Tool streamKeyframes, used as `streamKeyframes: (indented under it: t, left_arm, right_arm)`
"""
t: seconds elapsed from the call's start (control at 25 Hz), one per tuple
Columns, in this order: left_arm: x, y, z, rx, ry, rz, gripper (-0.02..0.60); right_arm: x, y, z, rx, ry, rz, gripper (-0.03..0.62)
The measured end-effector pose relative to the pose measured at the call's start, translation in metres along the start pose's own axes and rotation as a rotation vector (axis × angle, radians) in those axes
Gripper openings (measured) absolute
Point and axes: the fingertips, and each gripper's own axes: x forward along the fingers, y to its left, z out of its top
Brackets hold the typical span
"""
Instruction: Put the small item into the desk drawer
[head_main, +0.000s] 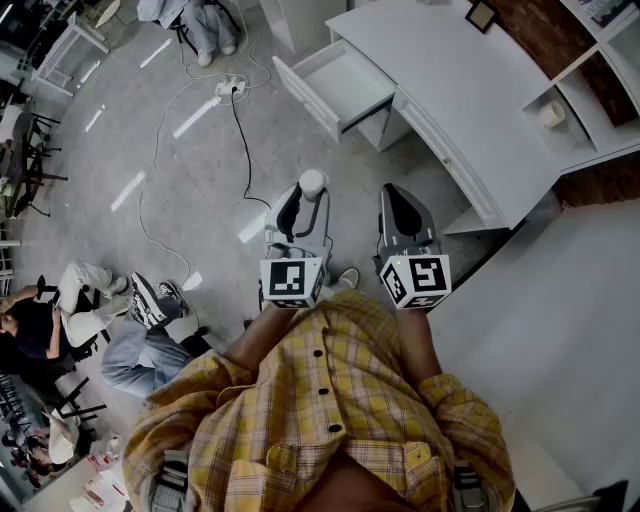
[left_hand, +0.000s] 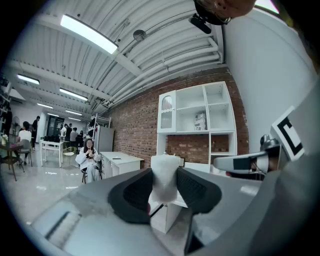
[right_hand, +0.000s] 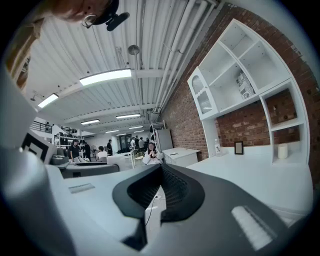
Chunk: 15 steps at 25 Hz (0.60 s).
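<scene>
1. Head view. Each gripper carries a white cube (head_main: 292, 282) printed with black square markers. The left gripper (head_main: 305, 200) pinches a small white item (head_main: 313, 182), rounded and matte, at its dark jaw tips. The item is held above the glossy grey floor (head_main: 210, 170), well apart from the open drawer (head_main: 345, 85) of the white desk (head_main: 450, 70). The right gripper (head_main: 395, 200) is just beside the left one, its jaws pressed together. A yellow plaid shirt (head_main: 330, 400) fills the lower edge.
2. Left gripper view. The black ribbed pads (left_hand: 135, 192) press on both sides of the white item, which stands upright between them. Its surface looks soft and slightly fuzzy. Behind are a red brick wall (left_hand: 135, 130) and a white shelf unit (left_hand: 182, 107).
3. Right gripper view. The ribbed black pads meet with nothing between them. A small dark picture frame (right_hand: 239, 147) stands on the desk top, and a white cylinder (right_hand: 283, 151) stands in a shelf compartment.
</scene>
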Motion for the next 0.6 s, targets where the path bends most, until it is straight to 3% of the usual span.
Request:
streamKeyframes:
  t: [0.6]
  left_arm:
    - [-0.013, -0.003, -0.012, -0.003, 0.013, 0.000, 0.164]
  right_arm:
    - [-0.004, -0.001, -0.012, 0.002, 0.011, -0.010, -0.003]
